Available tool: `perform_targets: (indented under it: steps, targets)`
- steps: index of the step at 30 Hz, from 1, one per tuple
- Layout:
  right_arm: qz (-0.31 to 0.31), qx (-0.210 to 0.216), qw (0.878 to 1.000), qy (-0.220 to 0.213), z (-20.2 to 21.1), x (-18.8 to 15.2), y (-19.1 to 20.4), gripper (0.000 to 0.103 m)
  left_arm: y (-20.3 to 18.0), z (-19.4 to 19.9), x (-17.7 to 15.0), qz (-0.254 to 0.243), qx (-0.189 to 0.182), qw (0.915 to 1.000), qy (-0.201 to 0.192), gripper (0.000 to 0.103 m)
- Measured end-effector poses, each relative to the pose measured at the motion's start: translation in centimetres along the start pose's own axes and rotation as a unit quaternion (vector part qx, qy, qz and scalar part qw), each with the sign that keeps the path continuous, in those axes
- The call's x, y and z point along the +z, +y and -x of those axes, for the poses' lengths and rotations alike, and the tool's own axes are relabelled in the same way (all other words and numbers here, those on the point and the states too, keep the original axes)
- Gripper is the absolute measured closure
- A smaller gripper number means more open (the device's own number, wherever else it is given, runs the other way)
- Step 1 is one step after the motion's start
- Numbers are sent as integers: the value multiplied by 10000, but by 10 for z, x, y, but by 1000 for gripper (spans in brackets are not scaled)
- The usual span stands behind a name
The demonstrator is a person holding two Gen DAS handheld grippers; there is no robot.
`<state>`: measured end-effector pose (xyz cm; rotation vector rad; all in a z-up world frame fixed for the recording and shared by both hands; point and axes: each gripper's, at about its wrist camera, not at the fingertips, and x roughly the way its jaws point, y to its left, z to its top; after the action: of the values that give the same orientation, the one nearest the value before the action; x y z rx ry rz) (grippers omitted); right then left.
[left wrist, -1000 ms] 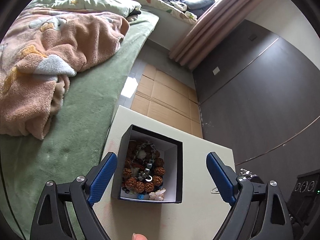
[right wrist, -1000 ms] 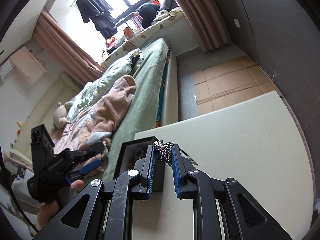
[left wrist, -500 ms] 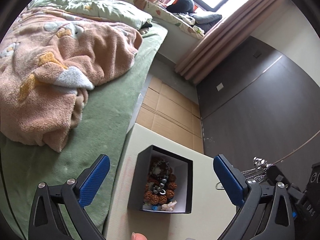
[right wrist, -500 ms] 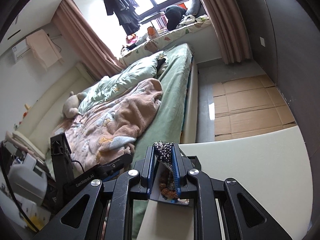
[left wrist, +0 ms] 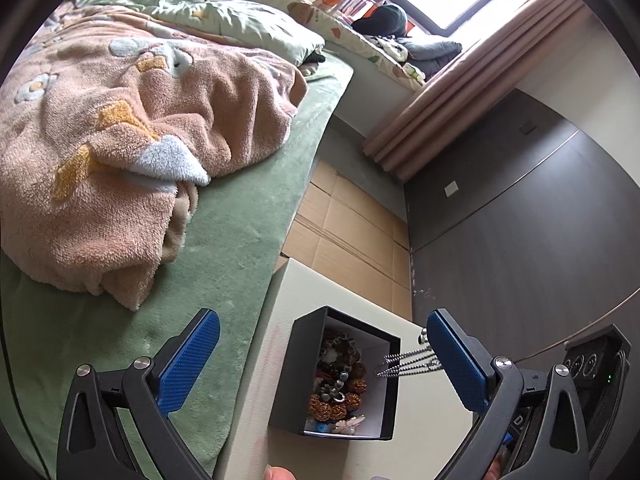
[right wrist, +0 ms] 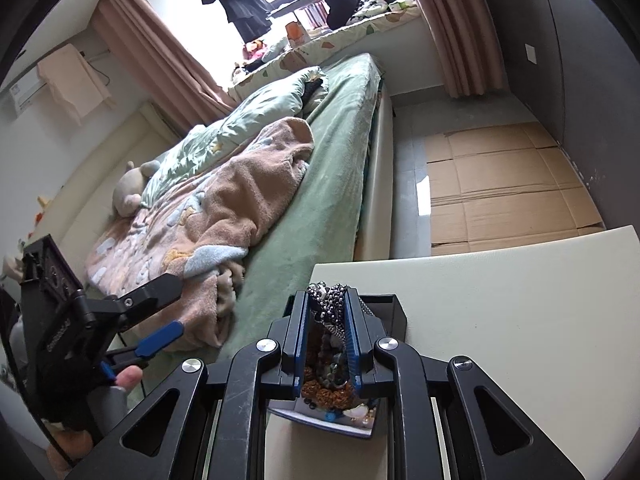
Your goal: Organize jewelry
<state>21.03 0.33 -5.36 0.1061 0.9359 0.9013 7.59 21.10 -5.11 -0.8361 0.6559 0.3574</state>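
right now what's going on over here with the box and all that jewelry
A person is sorting jewelry with a handheld gripper in each hand. The right gripper is shut on a bunched silver ball chain, held above the open black square box of beaded bracelets on the cream table. The left gripper has just opened wide and is empty, beside the box.

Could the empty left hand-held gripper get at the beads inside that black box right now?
Probably yes. The left hand-held gripper is wide open and the black box has no lid, though the silver chain hangs over one edge.
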Motion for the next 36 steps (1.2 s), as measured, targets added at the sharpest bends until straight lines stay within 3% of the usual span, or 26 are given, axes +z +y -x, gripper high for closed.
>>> perform_targets:
  steps: [5, 6, 8, 11, 14, 16, 19, 20, 24, 26, 32, 36]
  targets:
    - [-111, -22, 9999, 21, -5, 4, -6, 81, -7, -5, -2, -106, 45, 9999, 9, 0]
    - [-149, 91, 9997, 144, -8, 5, -8, 75, -9, -5, -2, -132, 48, 9999, 17, 0]
    - [-217, 168, 9992, 302, -9, 4, -11, 42, -11, -6, -4, -177, 62, 9998, 32, 0]
    - [-306, -67, 9992, 264, -1, -1, -19, 38, -14, -3, -6, -236, 104, 9997, -1, 0]
    - [-524, -34, 9984, 209, 13, -5, -31, 38, -17, 1, -9, -315, 126, 9994, -38, 0]
    - [-596, -103, 9981, 109, 27, -10, -37, 36, -20, 1, -13, -336, 50, 9993, 138, 0]
    - [-630, -225, 9978, -17, 48, -16, -44, 11, -30, 6, -25, -528, 55, 9984, 218, 0]
    - [-648, -235, 9976, -67, 55, -19, -46, 9, -35, 7, -29, -693, 181, 9972, 199, 0]
    - [-841, -361, 9956, -204, 77, -29, -56, 7, -44, 12, -41, -930, 274, 9951, 216, 0]
    - [-904, -473, 9944, -286, 88, -37, -61, 0, -48, 17, -47, -1017, 256, 9944, 165, 0]
    - [-944, -979, 9893, -520, 128, -68, -69, 0, -60, 39, -75, -1515, 331, 9879, -90, 0]
    - [-985, -1088, 9868, -689, 152, -85, -76, 0, -66, 49, -91, -1713, 256, 9847, -165, 0]
